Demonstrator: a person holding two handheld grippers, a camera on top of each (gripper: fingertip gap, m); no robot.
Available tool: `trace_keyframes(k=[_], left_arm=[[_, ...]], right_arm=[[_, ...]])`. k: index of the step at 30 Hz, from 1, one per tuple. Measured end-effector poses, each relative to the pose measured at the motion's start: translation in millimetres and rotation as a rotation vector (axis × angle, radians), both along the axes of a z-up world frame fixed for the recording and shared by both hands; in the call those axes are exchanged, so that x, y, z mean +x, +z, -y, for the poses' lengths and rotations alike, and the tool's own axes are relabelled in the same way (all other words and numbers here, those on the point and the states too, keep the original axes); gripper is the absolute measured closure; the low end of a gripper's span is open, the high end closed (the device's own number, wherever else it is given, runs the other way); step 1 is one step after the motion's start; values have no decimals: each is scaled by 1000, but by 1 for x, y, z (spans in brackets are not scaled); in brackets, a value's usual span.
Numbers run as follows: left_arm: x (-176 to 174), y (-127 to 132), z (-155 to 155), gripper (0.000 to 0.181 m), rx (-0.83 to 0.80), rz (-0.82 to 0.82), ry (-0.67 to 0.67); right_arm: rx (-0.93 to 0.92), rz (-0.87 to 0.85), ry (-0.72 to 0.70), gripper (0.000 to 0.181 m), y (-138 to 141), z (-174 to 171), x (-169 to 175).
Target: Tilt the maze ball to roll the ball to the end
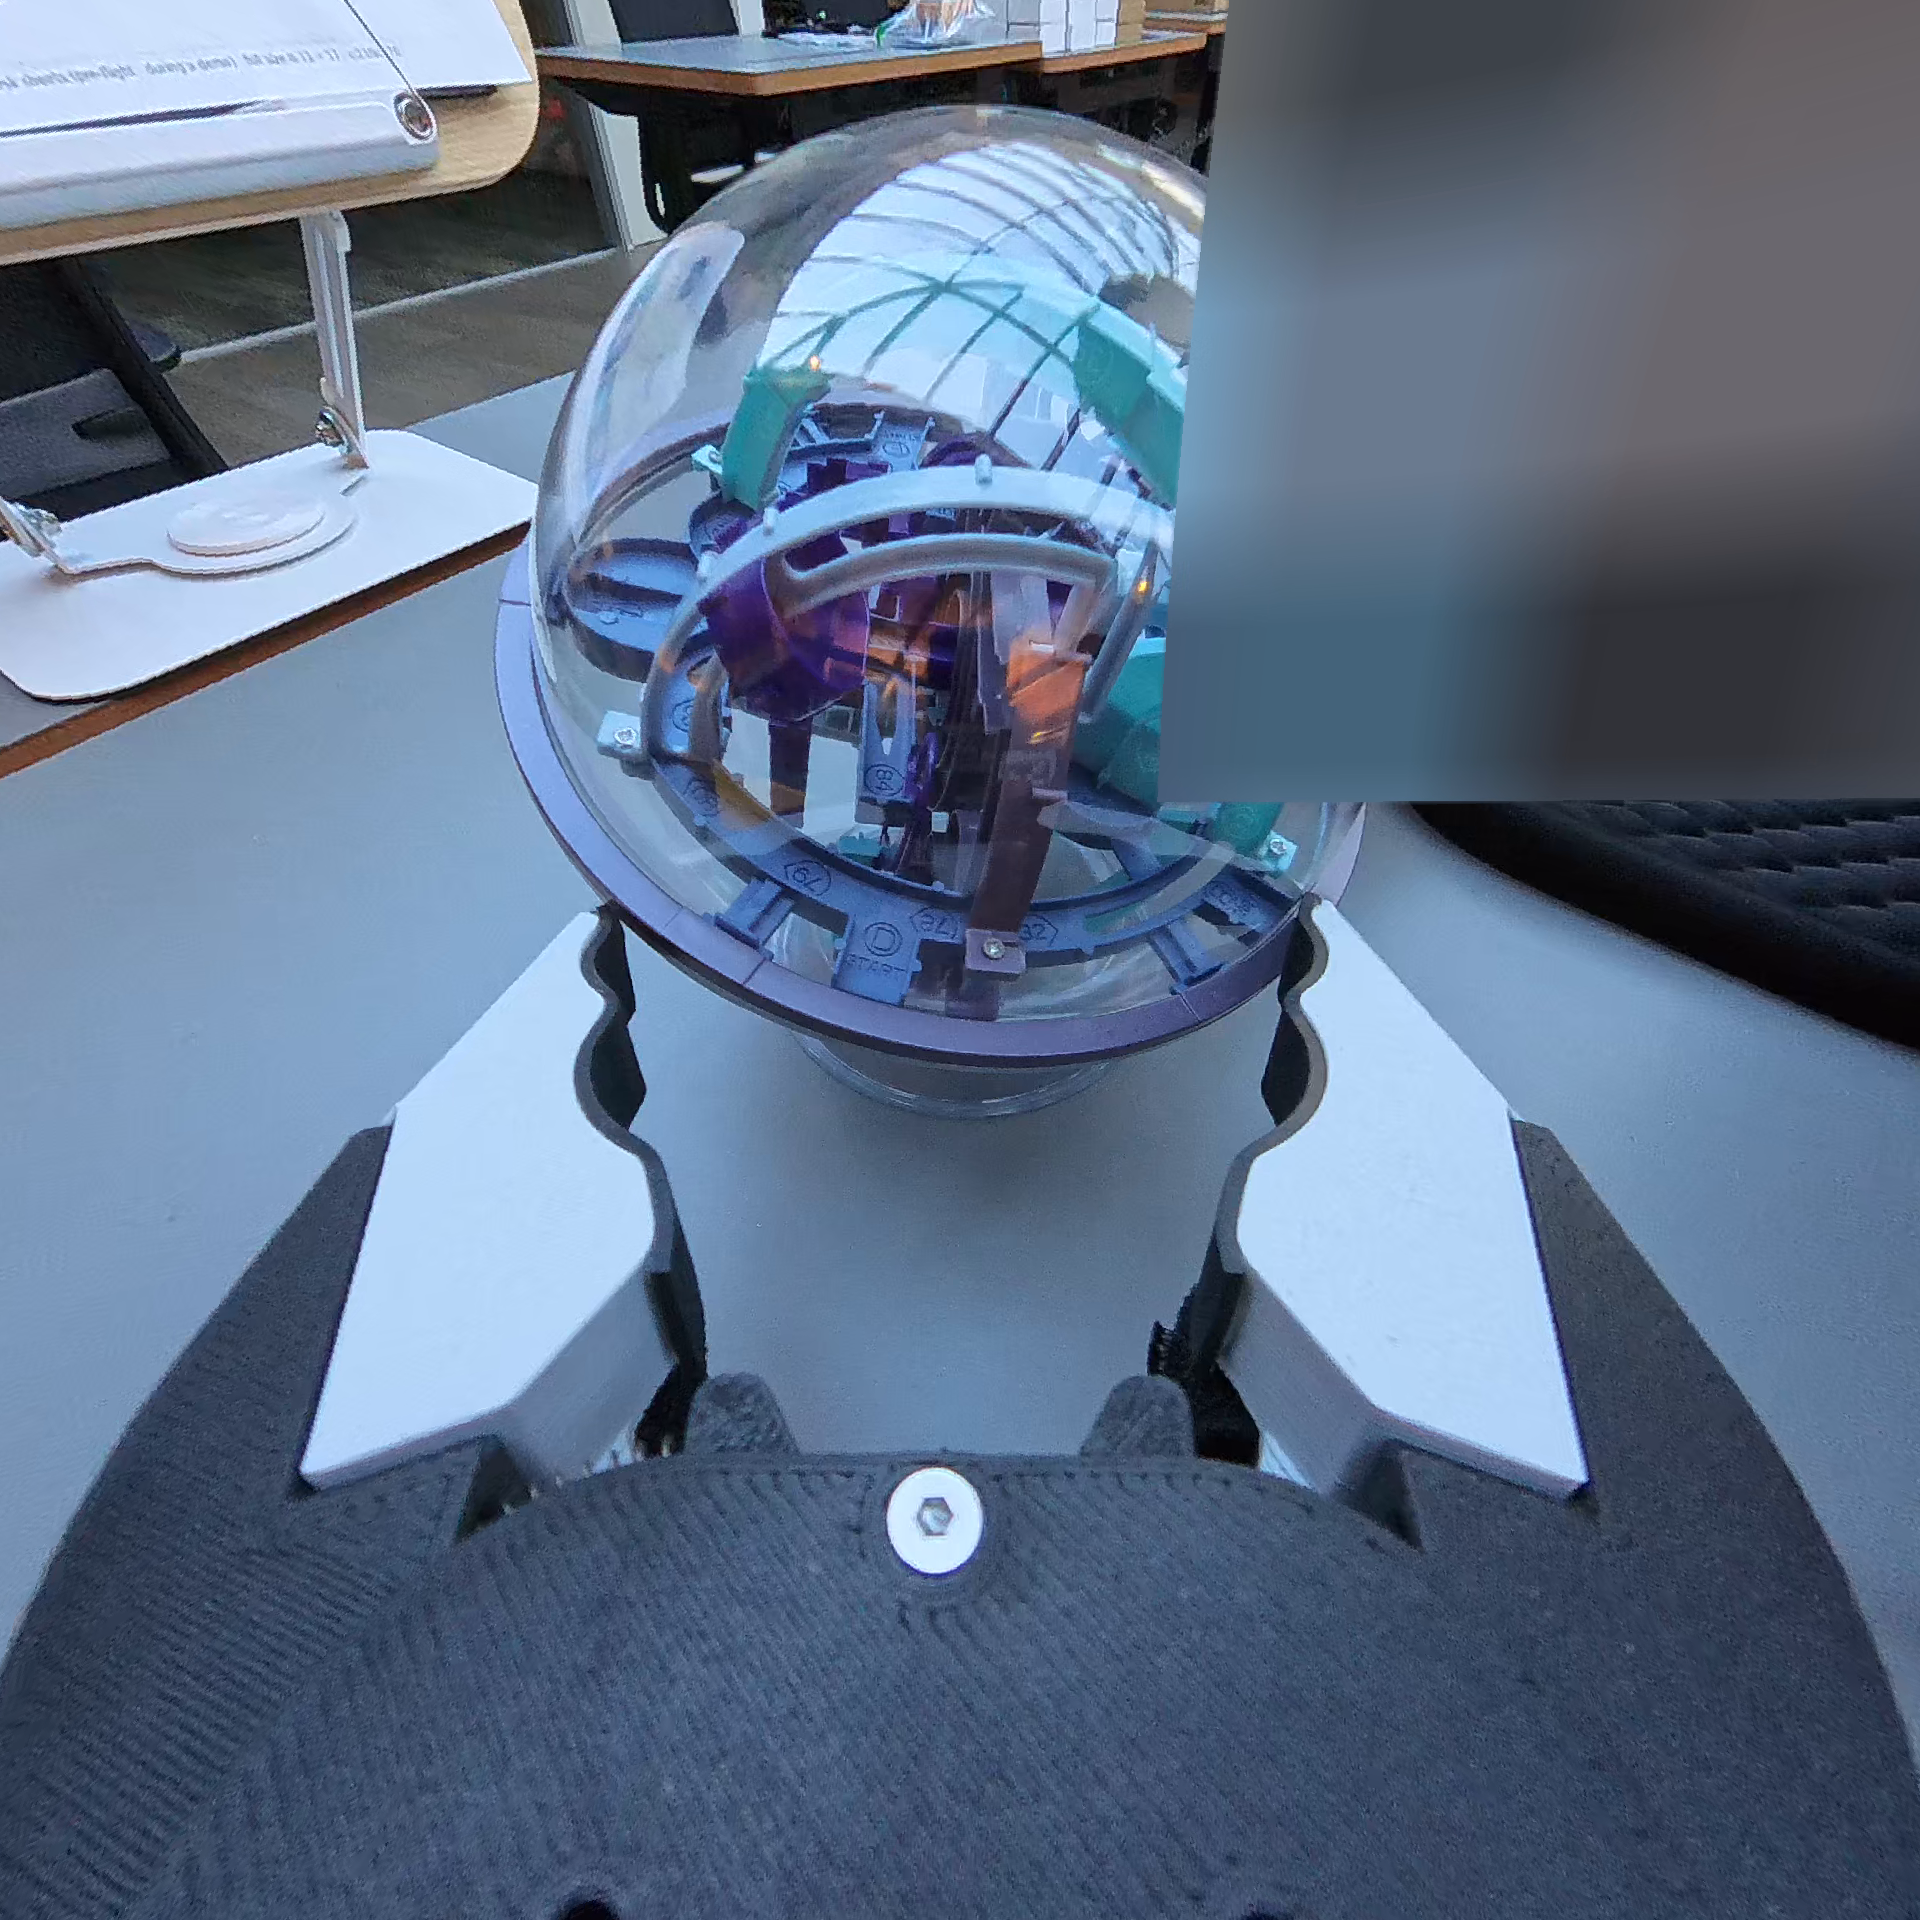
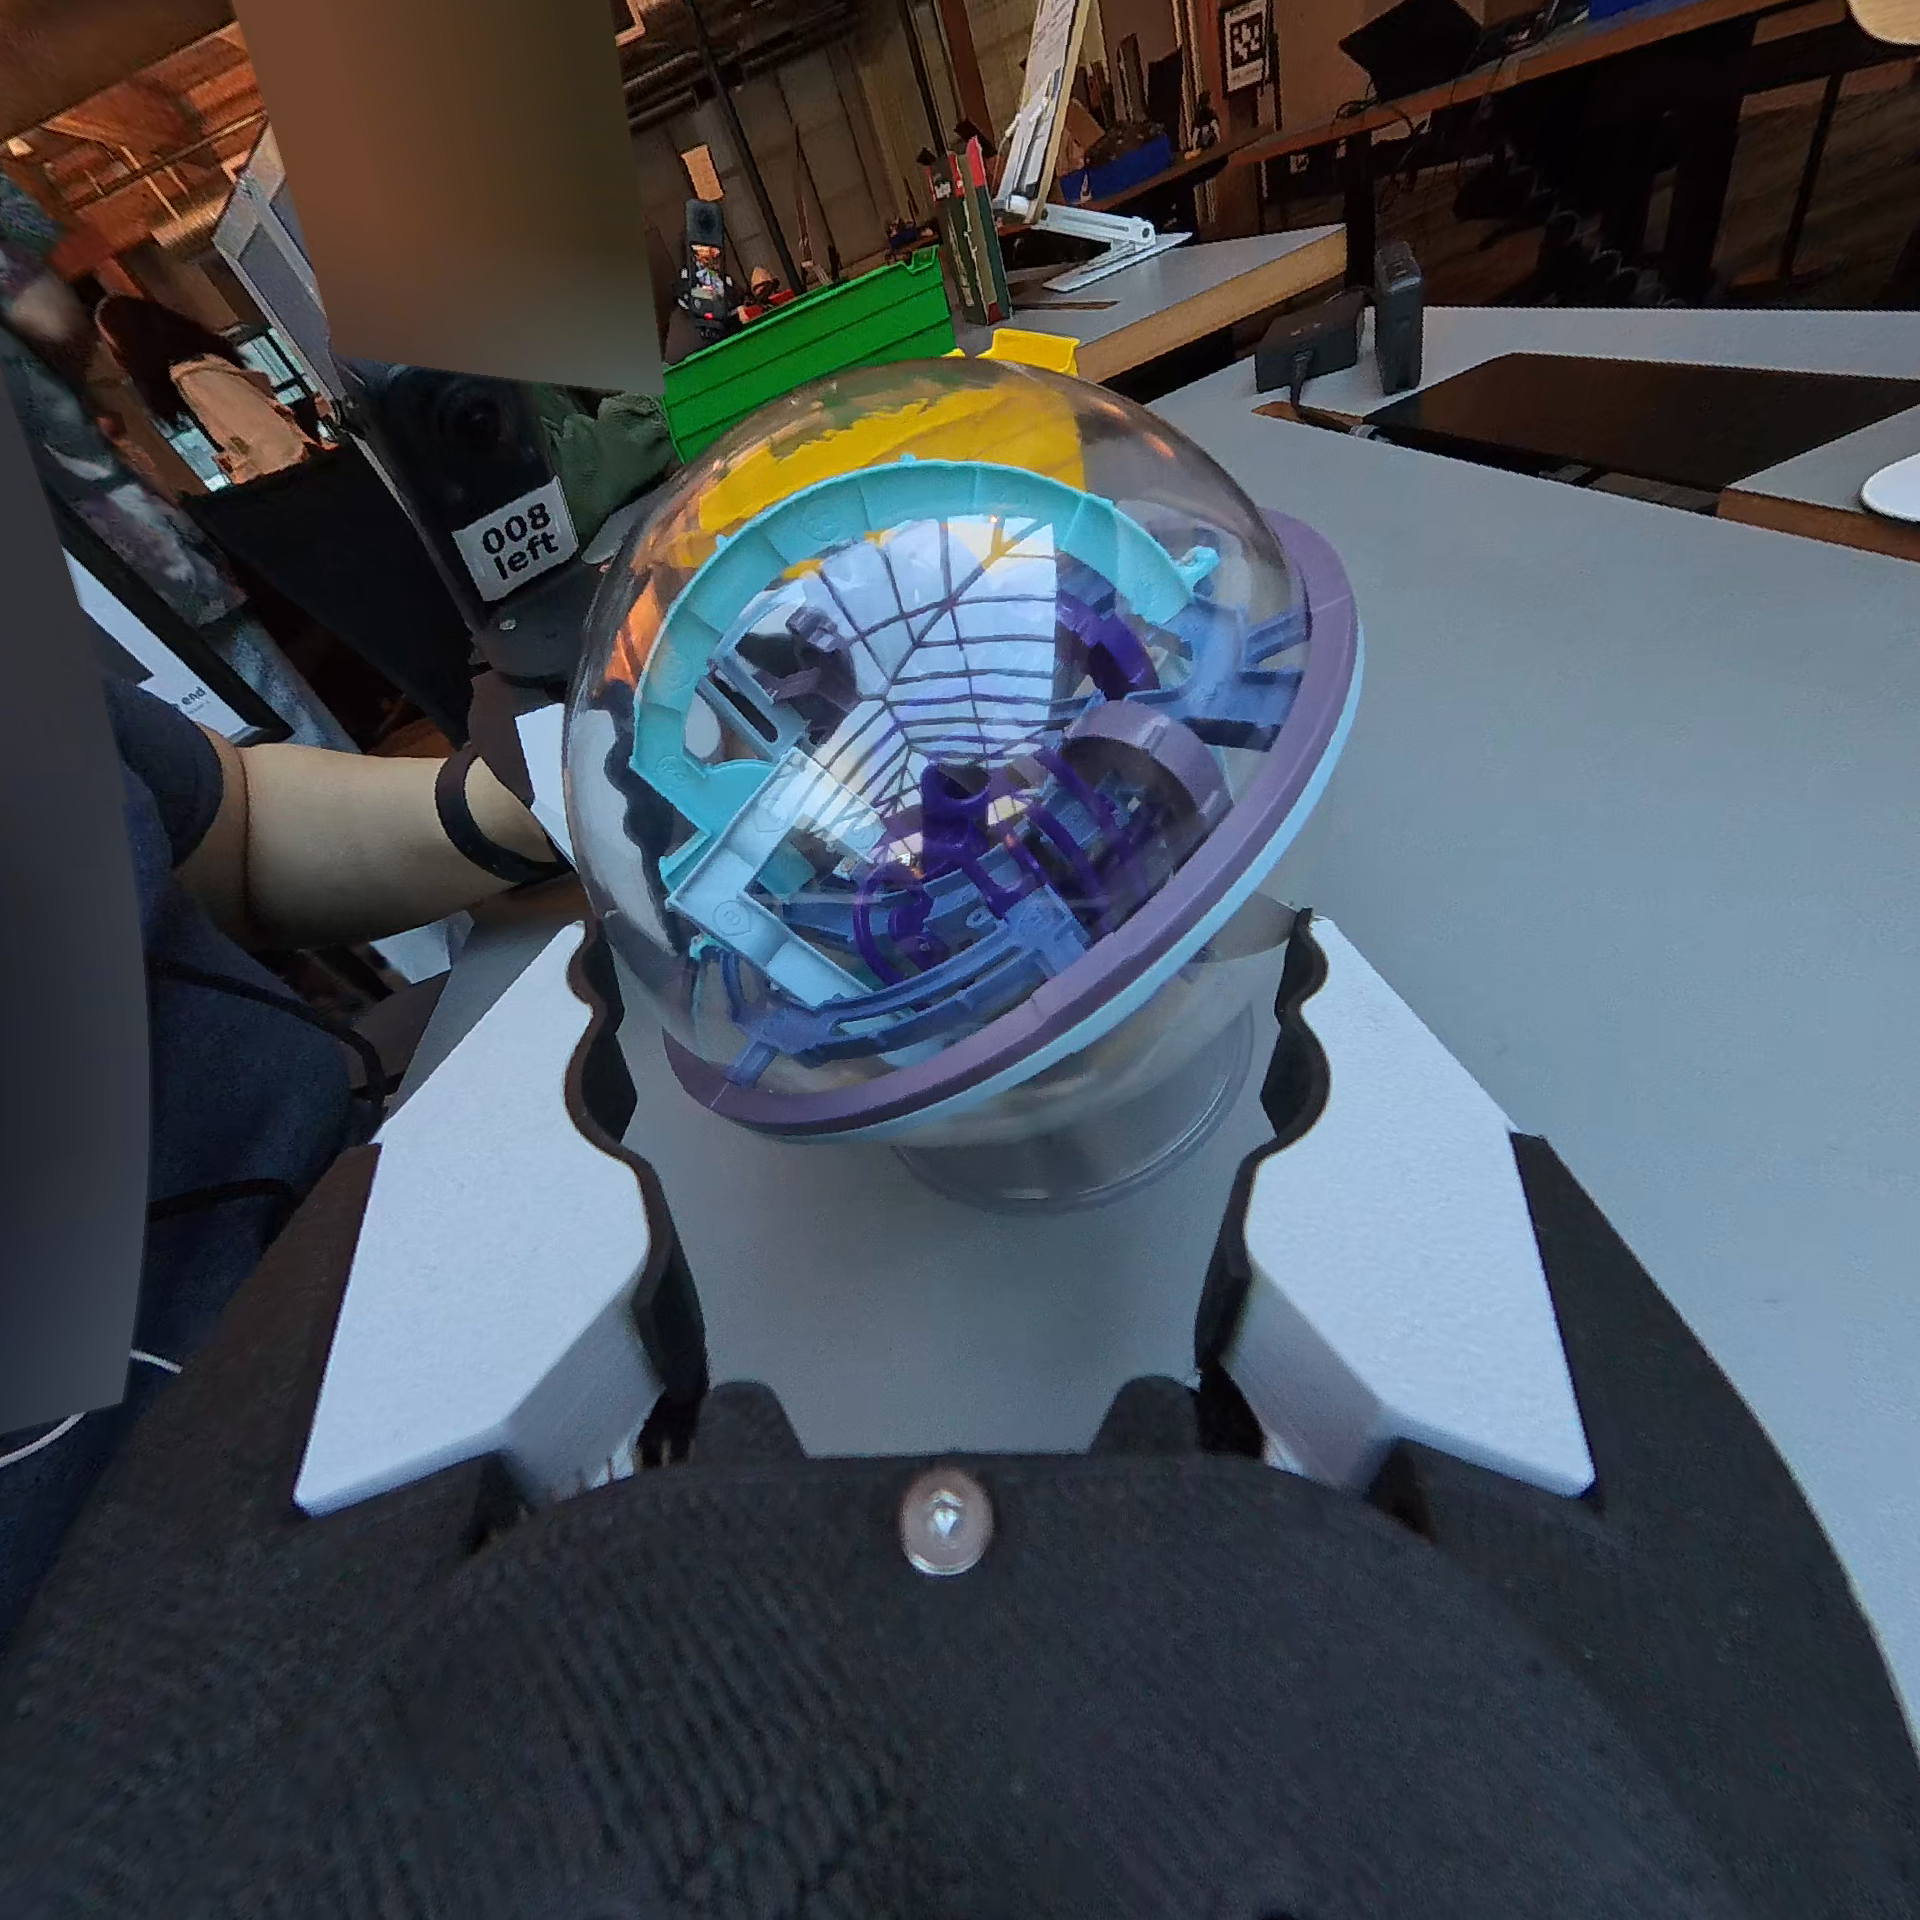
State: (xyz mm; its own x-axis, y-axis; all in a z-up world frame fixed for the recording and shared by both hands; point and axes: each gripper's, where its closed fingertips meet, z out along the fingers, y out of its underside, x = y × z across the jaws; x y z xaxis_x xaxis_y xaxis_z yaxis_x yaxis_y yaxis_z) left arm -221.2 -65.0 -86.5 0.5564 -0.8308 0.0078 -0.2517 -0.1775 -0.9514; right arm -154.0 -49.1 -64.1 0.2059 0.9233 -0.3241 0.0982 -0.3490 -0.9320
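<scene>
Two grippers flank one clear maze ball (image 1: 894, 665) that sits tilted on a clear stand (image 1: 940, 1086) on a grey tabletop (image 1: 260, 935). The ball's purple rim (image 1: 623, 883) slopes, and coloured tracks fill the inside; the small ball within cannot be picked out.

From the left wrist view, the left gripper (image 1: 951, 925) has its jaws spread wide, the tips level with the rim on either side; whether they touch it cannot be told. Bare tabletop lies to the left, up to a white stand base (image 1: 260, 582) near the far left edge. A dark mesh mat (image 1: 1714, 894) lies at the right.

From the right wrist view, the right gripper (image 2: 940, 935) likewise has its jaws spread wide around the lower part of the ball (image 2: 935, 748), gripping nothing clearly. Open tabletop (image 2: 1610, 935) runs to the right and far edges. A person's forearm (image 2: 353, 831) with a dark wristband reaches in from the left, beside the ball.
</scene>
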Motion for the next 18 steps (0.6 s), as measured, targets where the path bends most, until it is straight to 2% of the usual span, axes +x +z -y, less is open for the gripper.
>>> trace_keyframes(k=[7, 12, 15, 18], left_arm=[[-2, -1, 1, 60, -12, 27, 13], [-8, 20, 1, 57, 16, 86, 23], [-13, 43, -3, 48, 119, 5, -23], [-11, 59, -5, 40, 151, -120, -160]], right_arm=[[18, -1, -14, 55, 3, -1, -1], [3, -1, -40, 51, 4, -2, -2], [-20, 18, -90, 44, 3, -4, -1], [-62, 34, -171, 40, 4, -4, 5]])
